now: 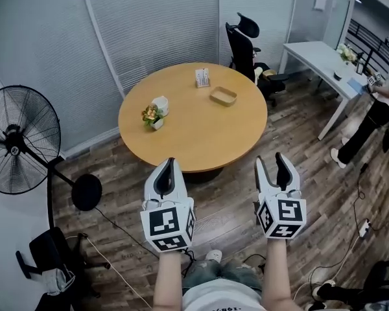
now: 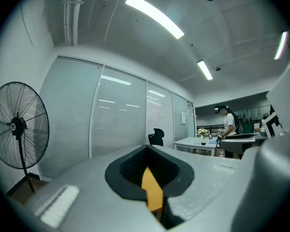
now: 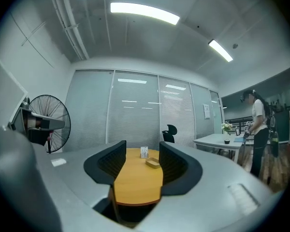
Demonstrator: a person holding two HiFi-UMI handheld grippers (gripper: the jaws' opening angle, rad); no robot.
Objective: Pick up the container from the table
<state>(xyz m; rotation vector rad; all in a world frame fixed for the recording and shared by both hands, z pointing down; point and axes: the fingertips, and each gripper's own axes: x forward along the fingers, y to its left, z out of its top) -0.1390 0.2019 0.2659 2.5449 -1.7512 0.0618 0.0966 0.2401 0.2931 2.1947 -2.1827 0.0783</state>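
Both hands hover short of the counter (image 1: 194, 141)!
Fingers together on the left gripper (image 1: 169, 164), apart and empty on the right gripper (image 1: 270, 159); container (image 1: 223, 96) untouched.

A round wooden table (image 1: 188, 141) stands mid-room on a dark plank floor (image 1: 311, 180). Frosted glass walls (image 1: 155, 24) with blinds run behind it. A black pedestal fan (image 1: 16, 141) stands at the left, with a black office chair (image 1: 245, 44) and a white desk (image 1: 314, 56) far right. Strip lights (image 3: 144, 12) glow overhead.

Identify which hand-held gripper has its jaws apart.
The right hand-held gripper: its jaws stand apart, framing the round table, while the left hand-held gripper has its jaws closed together.
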